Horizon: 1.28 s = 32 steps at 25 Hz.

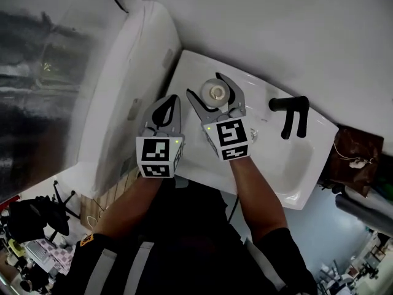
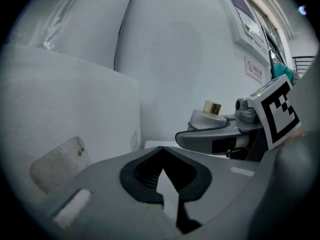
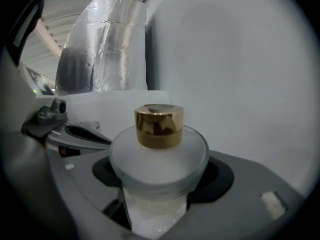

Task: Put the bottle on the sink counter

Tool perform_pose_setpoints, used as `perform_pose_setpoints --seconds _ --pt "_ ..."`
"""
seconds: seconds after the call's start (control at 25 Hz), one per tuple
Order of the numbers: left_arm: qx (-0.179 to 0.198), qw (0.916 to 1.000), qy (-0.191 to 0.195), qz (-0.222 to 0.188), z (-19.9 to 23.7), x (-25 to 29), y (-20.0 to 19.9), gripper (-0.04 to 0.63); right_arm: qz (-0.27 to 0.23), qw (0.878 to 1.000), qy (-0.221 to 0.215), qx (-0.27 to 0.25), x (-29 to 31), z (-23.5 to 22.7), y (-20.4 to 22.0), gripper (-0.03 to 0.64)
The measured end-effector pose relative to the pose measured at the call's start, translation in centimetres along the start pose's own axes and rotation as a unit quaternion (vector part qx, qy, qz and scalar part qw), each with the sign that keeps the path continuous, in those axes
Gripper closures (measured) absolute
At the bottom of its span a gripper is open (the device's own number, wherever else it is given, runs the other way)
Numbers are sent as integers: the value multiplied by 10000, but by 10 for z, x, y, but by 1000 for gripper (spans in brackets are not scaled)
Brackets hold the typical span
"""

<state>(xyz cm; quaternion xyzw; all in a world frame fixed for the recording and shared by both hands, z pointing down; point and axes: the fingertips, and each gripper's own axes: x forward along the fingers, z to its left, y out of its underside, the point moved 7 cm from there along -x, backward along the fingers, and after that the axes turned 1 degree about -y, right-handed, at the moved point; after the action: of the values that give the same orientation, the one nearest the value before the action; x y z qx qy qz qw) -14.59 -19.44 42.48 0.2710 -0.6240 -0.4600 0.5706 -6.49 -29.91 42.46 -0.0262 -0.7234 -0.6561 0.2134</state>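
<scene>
Sink counter (image 1: 195, 71), white against a white wall (image 1: 276, 29), lies below the right gripper (image 1: 212, 91) clamping the bottle (image 3: 159, 151); left gripper (image 1: 174, 101) closed, empty.

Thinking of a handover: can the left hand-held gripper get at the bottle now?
Probably not: the left hand-held gripper is shut, and the right hand-held gripper clasps the bottle, leaving only its gold cap free.

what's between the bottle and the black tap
In the head view, just one jaw of the right tongs gripping the bottle, then bare white sink counter up to the tap.
</scene>
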Motion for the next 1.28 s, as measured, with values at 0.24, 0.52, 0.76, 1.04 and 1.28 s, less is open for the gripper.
perform_pose_setpoints --seconds 0.24,0.52,0.76,1.04,1.28 --pt "75 9997 -184 168 5 16 8 592 98 10000 -5 -17 29 -13 11 281" --pt "32 9992 -254 317 11 29 20 594 182 9997 158 -15 60 -22 26 280" --pt "66 9985 -304 460 17 40 31 594 304 9994 158 -57 76 -26 36 279" --pt "-22 9981 -286 540 18 47 37 593 424 9989 151 -121 84 -27 46 279" --pt "-55 9983 -231 538 16 49 35 594 497 9981 247 -256 86 -26 50 279"
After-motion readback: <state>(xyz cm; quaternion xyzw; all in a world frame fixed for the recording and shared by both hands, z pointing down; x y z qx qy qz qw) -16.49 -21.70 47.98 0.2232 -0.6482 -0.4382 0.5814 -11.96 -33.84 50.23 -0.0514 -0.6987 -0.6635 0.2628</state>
